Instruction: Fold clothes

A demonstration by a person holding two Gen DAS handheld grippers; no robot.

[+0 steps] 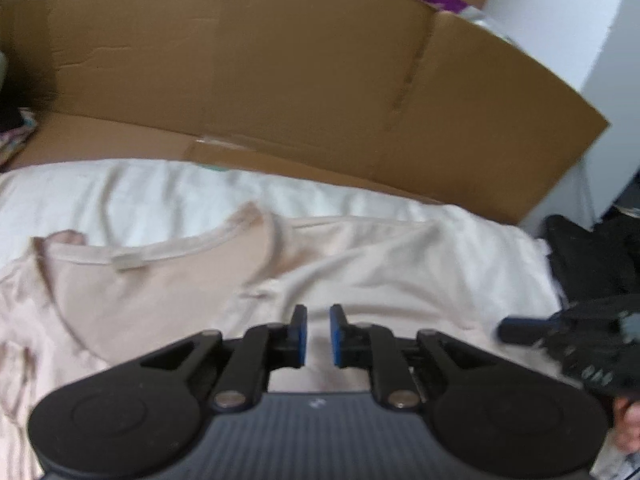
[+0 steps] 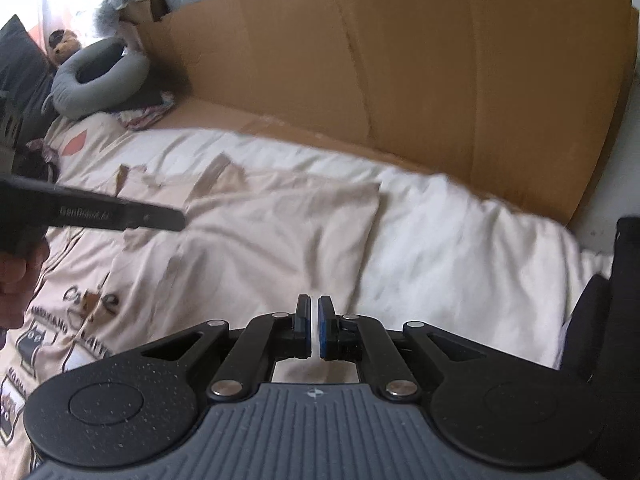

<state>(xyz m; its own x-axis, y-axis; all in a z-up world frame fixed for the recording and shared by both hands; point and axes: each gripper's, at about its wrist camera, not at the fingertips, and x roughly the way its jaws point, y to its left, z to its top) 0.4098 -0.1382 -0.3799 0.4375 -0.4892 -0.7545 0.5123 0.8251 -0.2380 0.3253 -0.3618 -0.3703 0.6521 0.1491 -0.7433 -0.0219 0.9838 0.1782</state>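
From the left wrist view, the left claw (image 1: 318, 334) hangs over a pale beige shirt (image 1: 168, 300) with a narrow gap between its blue-padded fingers (image 1: 299, 336), and nothing is pinched between them. The shirt lies spread on a white bedsheet (image 1: 120, 196), its neckline with a small label (image 1: 130, 263) at about ten o'clock from the claw, and one side of the cloth turned over the body at twelve to one o'clock. A big sheet of brown cardboard (image 1: 260, 80) stands along the far edge of the bed. At three o'clock the right claw (image 1: 516, 330) comes in from the edge of the picture (blurred, so its tips are hard to read), with a bit of a hand (image 1: 630, 428) below it. From the right wrist view, the right claw (image 2: 314, 328) is closed to a thin slit, and only white sheet shows through it; it grips nothing. The shirt (image 2: 248, 240) lies from ten to twelve o'clock, its folded edge ending at about one o'clock. A printed beige cover (image 2: 60, 320) lies at eight to nine o'clock. The left claw (image 2: 176, 220) reaches in at ten o'clock, held by a hand (image 2: 20, 268). A grey ring cushion (image 2: 96, 76) rests at the far end of the bed at eleven o'clock.
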